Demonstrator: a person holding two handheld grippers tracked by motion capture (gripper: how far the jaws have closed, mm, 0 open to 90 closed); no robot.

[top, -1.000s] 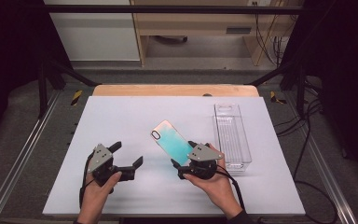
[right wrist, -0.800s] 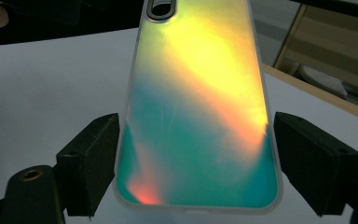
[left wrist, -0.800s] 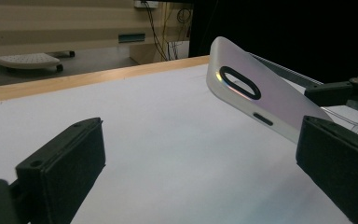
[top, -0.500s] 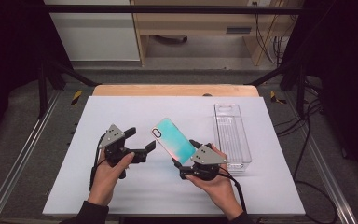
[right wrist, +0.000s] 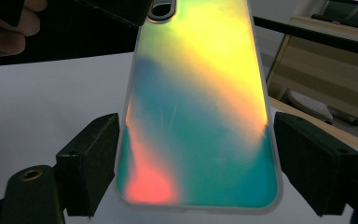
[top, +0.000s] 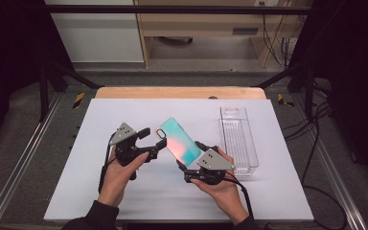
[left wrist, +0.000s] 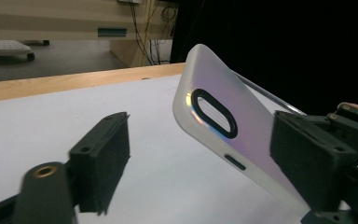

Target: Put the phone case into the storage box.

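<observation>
Holding the case [top: 178,140] tilted above the surface [top: 124,115], right tongs [top: 189,161] seem clamped on its lower end — contact unclear. Left tongs [top: 156,142] gape at its top corner — near edge cropped.

Clear plastic tray [top: 238,139] on the white table [top: 100,120], wooden shelf unit [top: 196,28] beyond.

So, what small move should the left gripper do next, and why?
Probably close the left gripper on the phone case. Its jaws are open, the camera-hole end lies between them, and one jaw looks to be against the case's edge. The right gripper holds the other end above the table.
</observation>
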